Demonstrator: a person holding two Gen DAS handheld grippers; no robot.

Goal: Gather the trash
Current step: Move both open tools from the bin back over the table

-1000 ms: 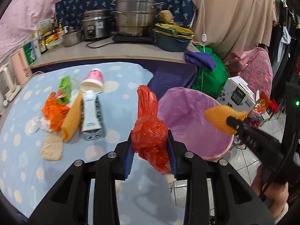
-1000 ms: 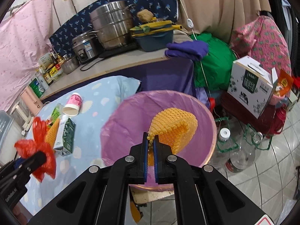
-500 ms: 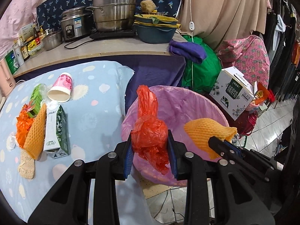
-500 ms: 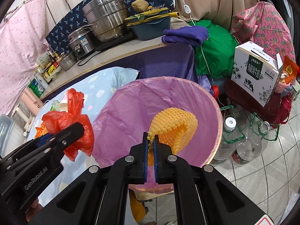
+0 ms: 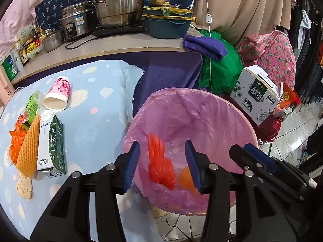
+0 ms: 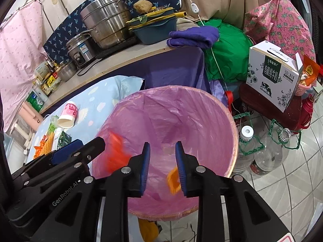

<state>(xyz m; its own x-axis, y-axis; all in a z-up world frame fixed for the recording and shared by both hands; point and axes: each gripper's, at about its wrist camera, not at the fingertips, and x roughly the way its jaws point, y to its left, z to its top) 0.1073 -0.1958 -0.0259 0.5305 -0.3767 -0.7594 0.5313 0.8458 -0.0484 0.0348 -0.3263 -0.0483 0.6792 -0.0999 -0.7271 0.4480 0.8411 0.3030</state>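
Note:
A bin lined with a pink bag stands beside the blue table. My left gripper is open above its near rim; a red plastic bag is falling, blurred, between its fingers. My right gripper is open over the bin, with the orange foam net dropping below it. On the table lie a pink paper cup, a milk carton, an orange foam sleeve, a green box and orange plastic.
A counter behind holds pots, a rice cooker and stacked basins. A purple cloth hangs off its corner over a green bag. A milk box, plastic bottles and a red flask crowd the floor right of the bin.
Both grippers opened over the bin. The red bag left the left gripper and the orange foam net left the right one; both are dropping into the bin.

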